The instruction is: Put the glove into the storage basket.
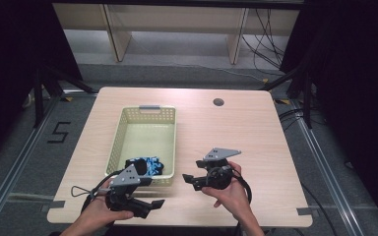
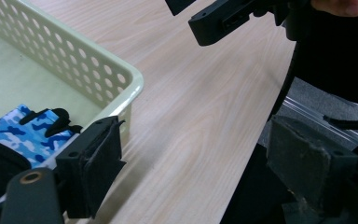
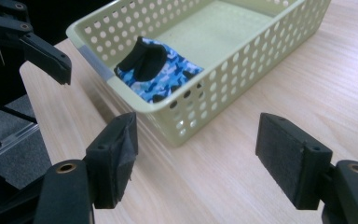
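One blue camouflage glove lies crumpled in the near corner of the green basket on the desk. Soft, light, limp; pinch its raised black cuff. Both tools, left and right, stand wide, empty.

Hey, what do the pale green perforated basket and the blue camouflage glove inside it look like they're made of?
The pale green perforated basket looks like moulded plastic: smooth, slightly glossy walls with even rows of round holes. The blue camouflage glove seems to be soft fabric with a printed pattern and matte black trim; it lies crumpled against the basket's wall. The exact fibre can't be told.
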### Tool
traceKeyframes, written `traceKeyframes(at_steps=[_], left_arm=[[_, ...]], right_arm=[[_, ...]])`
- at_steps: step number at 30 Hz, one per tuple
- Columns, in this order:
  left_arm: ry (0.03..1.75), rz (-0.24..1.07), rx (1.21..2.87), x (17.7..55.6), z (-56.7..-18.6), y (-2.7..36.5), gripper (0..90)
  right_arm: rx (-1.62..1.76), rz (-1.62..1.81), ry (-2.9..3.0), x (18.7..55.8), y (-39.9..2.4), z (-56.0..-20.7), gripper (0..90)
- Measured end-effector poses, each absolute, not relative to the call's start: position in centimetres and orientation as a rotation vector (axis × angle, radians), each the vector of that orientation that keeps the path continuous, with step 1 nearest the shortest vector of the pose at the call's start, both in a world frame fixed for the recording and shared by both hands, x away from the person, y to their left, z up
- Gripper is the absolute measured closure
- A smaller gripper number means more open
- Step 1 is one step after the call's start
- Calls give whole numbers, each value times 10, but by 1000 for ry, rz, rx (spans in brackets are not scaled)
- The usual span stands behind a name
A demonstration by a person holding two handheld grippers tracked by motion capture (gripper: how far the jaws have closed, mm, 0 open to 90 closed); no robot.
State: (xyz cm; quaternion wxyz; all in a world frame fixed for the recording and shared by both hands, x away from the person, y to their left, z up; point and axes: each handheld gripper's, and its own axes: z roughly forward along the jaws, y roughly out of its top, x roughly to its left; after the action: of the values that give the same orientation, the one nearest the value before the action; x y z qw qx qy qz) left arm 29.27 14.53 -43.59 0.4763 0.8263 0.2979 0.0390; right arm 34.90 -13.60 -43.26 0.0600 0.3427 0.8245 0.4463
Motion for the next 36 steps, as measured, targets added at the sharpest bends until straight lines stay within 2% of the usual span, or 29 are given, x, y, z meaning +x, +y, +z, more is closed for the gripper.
traceKeyframes(at_steps=[10, 11, 36], left_arm=[[654, 105, 2073, 286, -451, 146, 175], [691, 90, 2050, 283, -454, 144, 171], [665, 125, 2105, 279, -479, 150, 168]], right_arm=[[1099, 1398, 2460, 334, -148, -439, 283], [1064, 1400, 2473, 335, -150, -440, 283], [1095, 1407, 2446, 316, -172, -462, 211]])
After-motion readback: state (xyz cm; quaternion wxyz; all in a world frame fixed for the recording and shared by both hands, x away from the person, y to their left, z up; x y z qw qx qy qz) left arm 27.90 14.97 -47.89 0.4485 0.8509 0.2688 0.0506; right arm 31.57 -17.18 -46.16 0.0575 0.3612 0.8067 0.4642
